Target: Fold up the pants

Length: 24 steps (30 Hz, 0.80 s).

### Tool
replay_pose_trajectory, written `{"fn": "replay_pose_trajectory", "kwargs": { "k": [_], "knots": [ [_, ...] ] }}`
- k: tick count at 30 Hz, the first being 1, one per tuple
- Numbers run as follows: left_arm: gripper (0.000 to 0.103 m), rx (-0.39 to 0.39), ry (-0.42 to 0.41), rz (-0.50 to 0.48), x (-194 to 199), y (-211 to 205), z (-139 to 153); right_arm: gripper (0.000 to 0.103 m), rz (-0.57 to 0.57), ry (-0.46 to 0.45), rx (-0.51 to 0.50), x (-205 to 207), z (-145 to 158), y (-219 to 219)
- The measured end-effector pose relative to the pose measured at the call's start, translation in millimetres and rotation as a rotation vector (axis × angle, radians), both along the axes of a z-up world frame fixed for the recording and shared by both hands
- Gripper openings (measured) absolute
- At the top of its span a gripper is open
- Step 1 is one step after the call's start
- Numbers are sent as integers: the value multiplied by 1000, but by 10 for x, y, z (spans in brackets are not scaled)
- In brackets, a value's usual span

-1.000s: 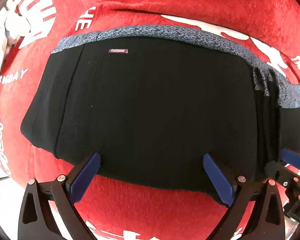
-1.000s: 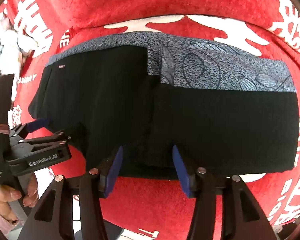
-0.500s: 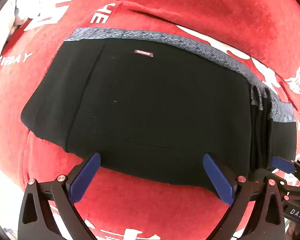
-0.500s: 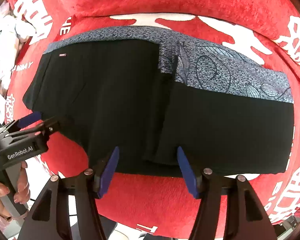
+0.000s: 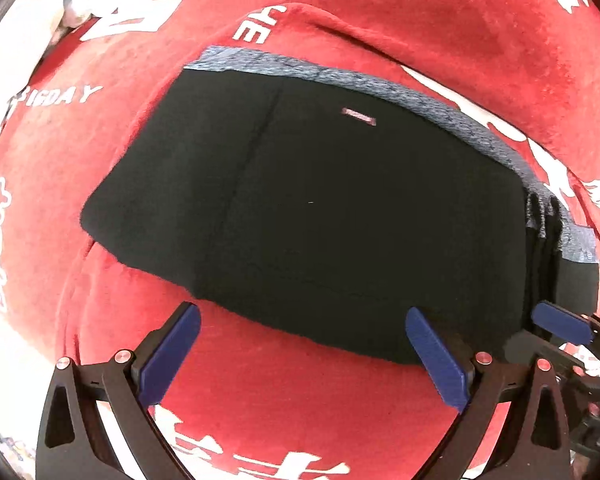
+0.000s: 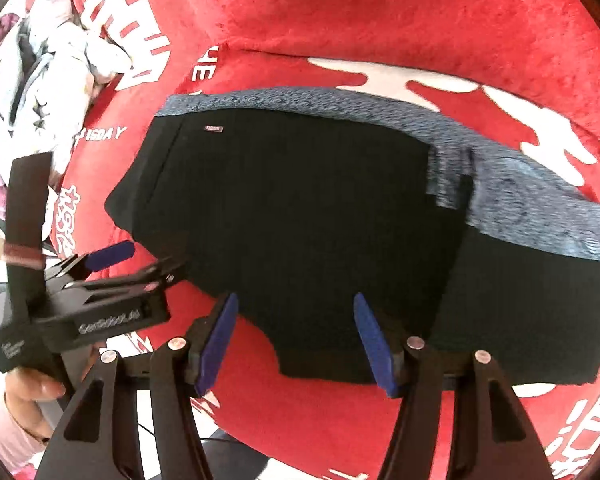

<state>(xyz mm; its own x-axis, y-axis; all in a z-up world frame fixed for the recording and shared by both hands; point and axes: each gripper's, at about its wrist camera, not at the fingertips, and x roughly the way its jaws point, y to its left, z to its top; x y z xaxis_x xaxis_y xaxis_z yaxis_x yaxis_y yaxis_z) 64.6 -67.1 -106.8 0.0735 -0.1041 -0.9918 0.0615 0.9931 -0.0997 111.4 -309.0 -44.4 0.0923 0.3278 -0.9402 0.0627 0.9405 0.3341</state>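
Black pants [image 5: 340, 216] with a grey patterned waistband [image 5: 440, 104] lie folded flat on the red blanket [image 5: 300, 400]; in the right wrist view the pants [image 6: 320, 220] show a second folded layer on their right side. My left gripper [image 5: 300, 316] hovers open over the near edge of the pants, its blue pads wide apart and holding nothing. My right gripper [image 6: 295, 300] is open too, above the near edge further right, with no cloth pinched. The left gripper [image 6: 148, 260] also shows at the left of the right wrist view, and one right pad [image 5: 560, 320] at the right of the left wrist view.
A heap of white and pink clothes [image 6: 40, 80] lies at the far left of the blanket, which carries white printed characters and rises in a soft ridge [image 6: 380, 12] behind the pants. A person's hand [image 6: 32, 392] holds the left gripper's handle.
Both grippers have shifted left along the pants' near edge and risen slightly, so the pants sit further right in both views. The right jaws stand a little wider than a second ago.
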Motion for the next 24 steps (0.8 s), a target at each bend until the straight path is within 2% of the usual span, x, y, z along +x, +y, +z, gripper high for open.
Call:
{"fn": "replay_pose_trajectory", "kwargs": {
  "k": [6, 14, 19, 24],
  "knots": [
    [103, 23, 13, 30, 6, 205, -38, 65, -11, 66, 7, 1, -280, 122],
    [103, 23, 22, 90, 37, 569, -66, 65, -22, 75, -1, -18, -345, 163],
    [103, -152, 4, 208, 73, 979, -44, 66, -15, 98, -10, -62, -353, 175],
    [103, -295, 11, 247, 90, 1193, -98, 68, -18, 110, -10, -65, -383, 159]
  ]
}}
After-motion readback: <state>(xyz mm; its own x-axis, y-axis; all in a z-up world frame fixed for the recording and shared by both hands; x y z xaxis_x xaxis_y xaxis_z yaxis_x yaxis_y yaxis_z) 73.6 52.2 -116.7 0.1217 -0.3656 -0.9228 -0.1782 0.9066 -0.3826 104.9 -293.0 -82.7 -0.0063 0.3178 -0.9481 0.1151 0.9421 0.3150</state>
